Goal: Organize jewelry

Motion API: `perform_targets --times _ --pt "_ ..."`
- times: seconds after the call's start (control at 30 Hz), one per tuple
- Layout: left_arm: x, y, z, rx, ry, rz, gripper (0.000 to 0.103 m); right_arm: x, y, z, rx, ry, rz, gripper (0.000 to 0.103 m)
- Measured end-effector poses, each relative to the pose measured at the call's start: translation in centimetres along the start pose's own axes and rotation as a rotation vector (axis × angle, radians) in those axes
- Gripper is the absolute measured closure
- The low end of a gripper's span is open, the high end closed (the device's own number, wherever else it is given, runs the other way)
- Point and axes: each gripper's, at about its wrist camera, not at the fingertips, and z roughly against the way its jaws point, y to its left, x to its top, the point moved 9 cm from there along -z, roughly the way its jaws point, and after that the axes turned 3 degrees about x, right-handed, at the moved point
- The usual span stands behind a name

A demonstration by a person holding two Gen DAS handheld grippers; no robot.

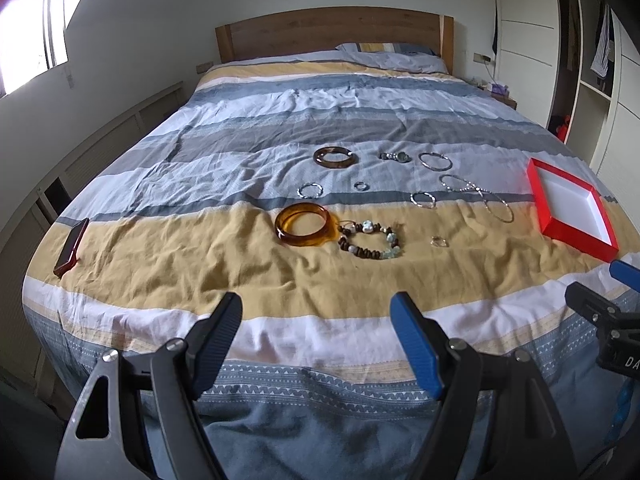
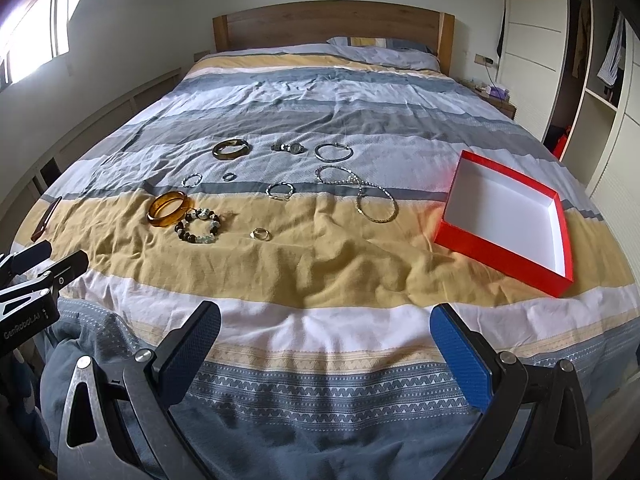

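Task looks unstarted. The red box (image 2: pixel 505 216) sits near the bed's right edge, on the yellow stripe toward the foot end; its white inside shows nothing in it, as far as both views tell.

All jewelry still lies loose on the bedspread (image 2: pixel 320 272), mid-bed, well apart from the box:
- amber bangle (image 2: pixel 168 208), touching the beaded bracelet (image 2: pixel 199 226) just beside it, on the yellow stripe.
- small ring (image 2: pixel 260 234) alone, nearer the foot edge than the rest.
- dark brown bangle (image 2: pixel 230 148), watch (image 2: pixel 289 147) and silver bangle (image 2: pixel 333 151) in a row farthest toward the headboard.
- two small silver hoops (image 2: pixel 191 179) (image 2: pixel 280 191) and a tiny ring (image 2: pixel 228 176) in between.
- chain necklace (image 2: pixel 360 190) closest to the box, w/ loops overlapping.

A dark phone-like item (image 1: pixel 72 247) lies near the left edge; likely not part of the job.

Left gripper (image 1: pixel 316 336) hangs over the foot edge, jaws wide apart, nothing between them. Right gripper (image 2: pixel 326 344) likewise: jaws spread, empty, over the foot edge.

Left to do, by this judgement: approx. everything, each piece needing a pick and a drop into the box. Chain and rings look fiddly on soft wrinkled fabric.
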Motion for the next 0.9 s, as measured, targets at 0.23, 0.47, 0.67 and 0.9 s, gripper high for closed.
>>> perform_targets --times 0.23,0.47,0.67,0.9 --pt "-0.6 -0.6 -0.3 -0.005 0.029 -0.024 0.028 0.0 -0.3 -0.1 0.004 -0.003 -0.005 0.001" --pt "-0.5 -1.4 0.7 -0.014 0.035 -0.045 0.028 0.0 -0.5 0.1 0.024 -0.019 -0.017 0.001" --pt "-0.4 -1.6 1.3 -0.019 0.035 -0.043 0.028 -0.1 -0.5 0.4 0.050 -0.032 -0.023 0.001" --pt "-0.7 -1.6 1.6 -0.022 0.044 -0.046 0.028 -0.2 -0.6 0.7 0.036 -0.050 -0.007 0.001"
